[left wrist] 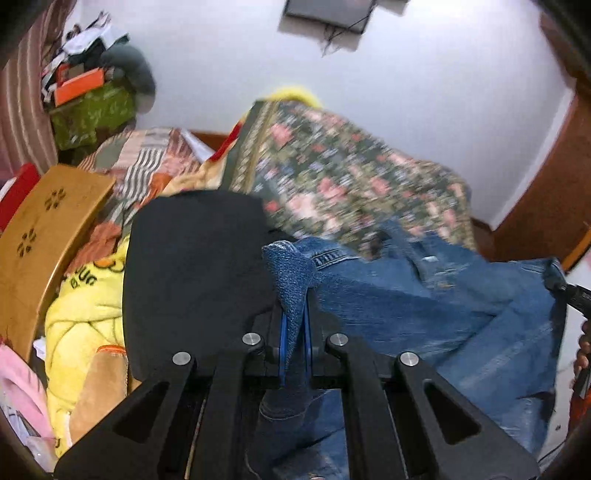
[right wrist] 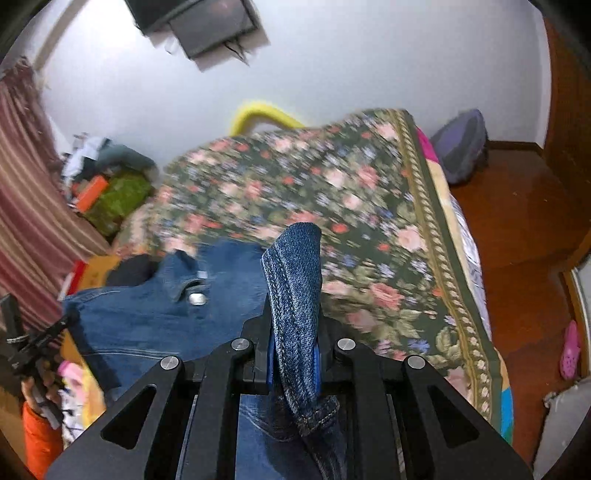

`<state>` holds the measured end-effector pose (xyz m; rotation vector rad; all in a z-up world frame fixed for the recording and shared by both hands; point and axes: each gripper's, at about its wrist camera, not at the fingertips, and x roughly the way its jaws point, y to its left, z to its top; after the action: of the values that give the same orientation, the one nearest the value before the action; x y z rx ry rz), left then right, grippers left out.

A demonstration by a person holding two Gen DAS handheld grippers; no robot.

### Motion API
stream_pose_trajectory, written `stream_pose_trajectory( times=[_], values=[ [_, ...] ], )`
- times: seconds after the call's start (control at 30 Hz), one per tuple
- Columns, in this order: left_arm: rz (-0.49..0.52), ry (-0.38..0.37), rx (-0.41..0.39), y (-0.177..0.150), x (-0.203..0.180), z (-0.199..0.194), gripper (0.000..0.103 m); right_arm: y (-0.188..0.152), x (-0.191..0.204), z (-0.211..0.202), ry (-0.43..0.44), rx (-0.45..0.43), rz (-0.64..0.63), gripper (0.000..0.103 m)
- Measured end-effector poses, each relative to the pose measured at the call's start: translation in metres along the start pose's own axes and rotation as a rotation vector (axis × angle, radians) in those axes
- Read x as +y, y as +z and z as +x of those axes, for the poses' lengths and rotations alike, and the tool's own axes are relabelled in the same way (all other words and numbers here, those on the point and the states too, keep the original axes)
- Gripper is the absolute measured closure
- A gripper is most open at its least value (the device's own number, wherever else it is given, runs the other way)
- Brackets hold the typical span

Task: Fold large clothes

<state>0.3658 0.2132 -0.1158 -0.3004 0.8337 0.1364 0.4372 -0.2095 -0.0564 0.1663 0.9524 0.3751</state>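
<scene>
Both grippers were clamped on the jeans (left wrist: 424, 306). Left gripper (left wrist: 294, 325) had its jaws closed on a folded denim corner; a black garment (left wrist: 195, 266) draped over its left finger. Right gripper (right wrist: 295, 332) had its jaws closed on a thick seamed denim edge that stuck up past the fingertips. The jeans hung stretched between the two, lifted at the near end of the bed (right wrist: 369, 206), waistband button (right wrist: 197, 298) visible in the right wrist view.

Landmark: the bed, covered by a dark floral spread (left wrist: 332, 173) with a rope-pattern border. Blurred in both views.
- Behind the bed: white wall (right wrist: 332, 66), dark screen (right wrist: 210, 26) mounted high, yellow curved piece (right wrist: 258, 114) at the headboard side.
- Left of the bed: striped curtain (right wrist: 26, 206), a pile with an orange box (left wrist: 77, 86) on a green bag (left wrist: 92, 114), wooden chair back (left wrist: 40, 236), yellow plush blanket (left wrist: 81, 314).
- Right of the bed: reddish wooden floor (right wrist: 517, 229), grey cushion (right wrist: 461, 147) by the wall, pink clog (right wrist: 570, 350).
</scene>
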Motion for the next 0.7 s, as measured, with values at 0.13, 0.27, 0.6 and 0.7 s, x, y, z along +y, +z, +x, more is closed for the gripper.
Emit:
stream_pose_trajectory(
  times=[0.13, 0.27, 0.6, 0.7],
  values=[
    [-0.048, 0.001, 0.052, 0.0, 0.022, 0.037, 0.097, -0.005, -0.025, 0.026, -0.036, 0.049, 0.036, 0.09],
    [-0.023, 0.033, 0.072, -0.005, 0.022, 0.058, 0.096, -0.013, -0.034, 0.045, -0.07, 0.084, 0.016, 0.09],
    [0.048, 0.092, 0.045, -0.009, 0.01, 0.029, 0.092, -0.022, -0.01, 0.01, -0.175, 0.058, -0.112, 0.085],
    [0.075, 0.093, 0.021, -0.01, 0.003, 0.001, 0.078, -0.03, 0.004, -0.017, -0.19, 0.017, -0.166, 0.084]
  ],
)
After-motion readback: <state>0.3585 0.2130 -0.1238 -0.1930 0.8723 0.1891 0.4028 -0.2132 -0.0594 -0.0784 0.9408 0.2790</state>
